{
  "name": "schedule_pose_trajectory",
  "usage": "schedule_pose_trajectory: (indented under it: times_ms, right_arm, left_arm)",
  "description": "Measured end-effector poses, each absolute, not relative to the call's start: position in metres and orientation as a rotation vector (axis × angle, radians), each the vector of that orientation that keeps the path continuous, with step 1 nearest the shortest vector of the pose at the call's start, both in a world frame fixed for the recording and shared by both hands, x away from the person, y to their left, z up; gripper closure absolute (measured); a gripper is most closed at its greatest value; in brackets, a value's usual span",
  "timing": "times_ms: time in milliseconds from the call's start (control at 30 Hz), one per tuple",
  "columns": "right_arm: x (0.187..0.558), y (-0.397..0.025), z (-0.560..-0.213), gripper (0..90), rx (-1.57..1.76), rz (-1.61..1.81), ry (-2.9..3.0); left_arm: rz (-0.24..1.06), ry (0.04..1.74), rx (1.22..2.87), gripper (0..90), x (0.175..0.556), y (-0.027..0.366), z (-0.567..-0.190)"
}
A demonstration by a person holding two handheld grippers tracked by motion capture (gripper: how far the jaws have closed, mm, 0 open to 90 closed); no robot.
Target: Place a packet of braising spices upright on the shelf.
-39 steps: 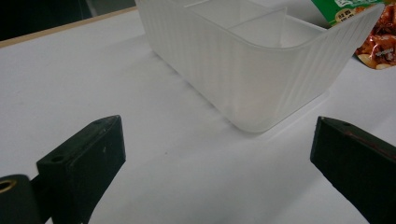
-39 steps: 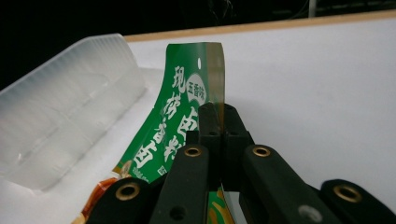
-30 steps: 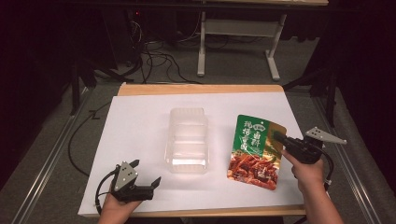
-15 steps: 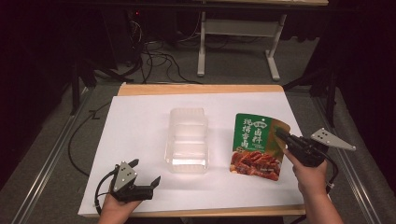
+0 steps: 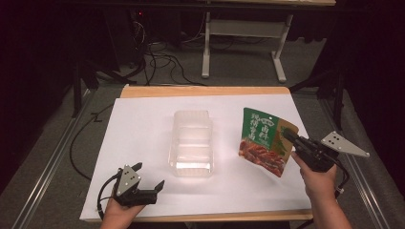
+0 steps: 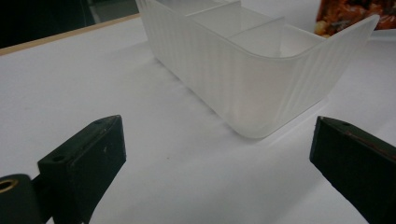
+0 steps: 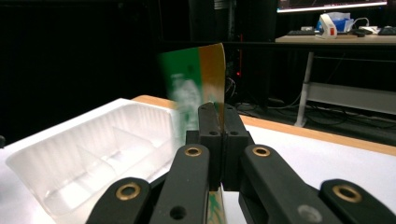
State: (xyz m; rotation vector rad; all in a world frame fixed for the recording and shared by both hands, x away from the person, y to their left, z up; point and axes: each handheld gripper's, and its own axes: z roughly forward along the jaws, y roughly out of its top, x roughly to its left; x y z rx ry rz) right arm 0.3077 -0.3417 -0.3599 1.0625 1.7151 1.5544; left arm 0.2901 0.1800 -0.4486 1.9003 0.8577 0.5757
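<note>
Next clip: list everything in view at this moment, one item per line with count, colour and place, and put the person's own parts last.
plastic tray: 1, clear, divided into compartments, middle of the sheet
snack pouch: 1, green top with reddish food picture, right of the tray, tilted, held at its right edge
white sheet: 1, white, covering most of the table
table: 1, wooden edge showing along the far side
desk frame: 1, pale grey, on the floor behind the table
cables: several, black, on the floor behind the table
left gripper: 1, black, near left corner, jaws apart, holding nothing
right gripper: 1, black, right side, jaws closed on the pouch
hands: 2, near edge, one on each gripper
</note>
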Motion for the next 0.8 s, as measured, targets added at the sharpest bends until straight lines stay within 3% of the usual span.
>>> schedule_pose_trajectory:
  times_ms: [800]
  right_arm:
    - [0.314, -0.321, -0.35, 90.0, 0.981, 1.608, 1.693]
  left_arm:
    - [0.556, 0.892, 1.837, 3.9, 0.29, 0.186, -0.446]
